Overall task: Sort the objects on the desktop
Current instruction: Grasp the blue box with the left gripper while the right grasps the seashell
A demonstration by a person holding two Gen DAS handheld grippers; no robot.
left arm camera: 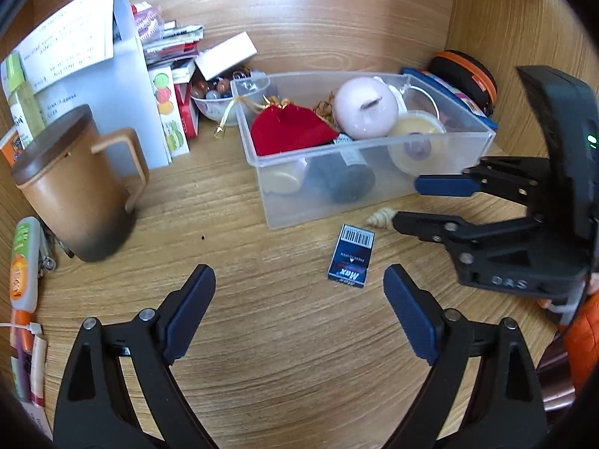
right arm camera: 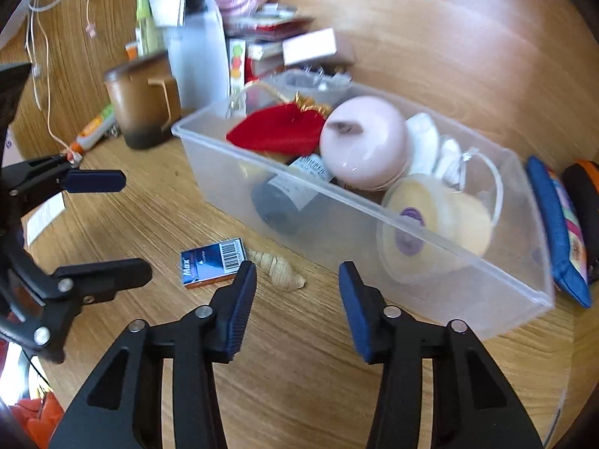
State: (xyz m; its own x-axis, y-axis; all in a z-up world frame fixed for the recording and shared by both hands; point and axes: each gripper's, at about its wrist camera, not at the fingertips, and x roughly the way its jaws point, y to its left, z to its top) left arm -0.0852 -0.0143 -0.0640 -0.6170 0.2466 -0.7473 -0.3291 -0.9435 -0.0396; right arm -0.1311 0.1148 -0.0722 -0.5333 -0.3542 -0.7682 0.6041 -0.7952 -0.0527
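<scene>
Two loose things are left on the wooden counter (left arm camera: 284,321), in the middle of both views, just in front of the clear plastic bin (right arm camera: 374,220): a small blue staple box (left arm camera: 351,258) and a pale spiral shell (right arm camera: 279,267). They lie just beside each other; contact cannot be decided. The bin is already filled with a red pouch (left arm camera: 290,131), a pink round case (right arm camera: 363,144) and a tape roll (right arm camera: 438,220), so the sorting is judged to be well advanced.

The right gripper (right arm camera: 297,292) is released and empty, its jaws spread, and it is held close above the shell. A pick of the shell seems to be in hand. For the next move, the gripper should be lowered until the jaws stand at both sides of the shell, without the staple box being pushed. The left gripper (left arm camera: 299,299) is also released and holds nothing, over bare counter at the lower middle of the frame.

In the left wrist view the brown lidded mug (left arm camera: 75,187) at centre left is shown sharply, and the shell is mostly hidden behind the right gripper. In the right wrist view the shell is seen whole.
</scene>
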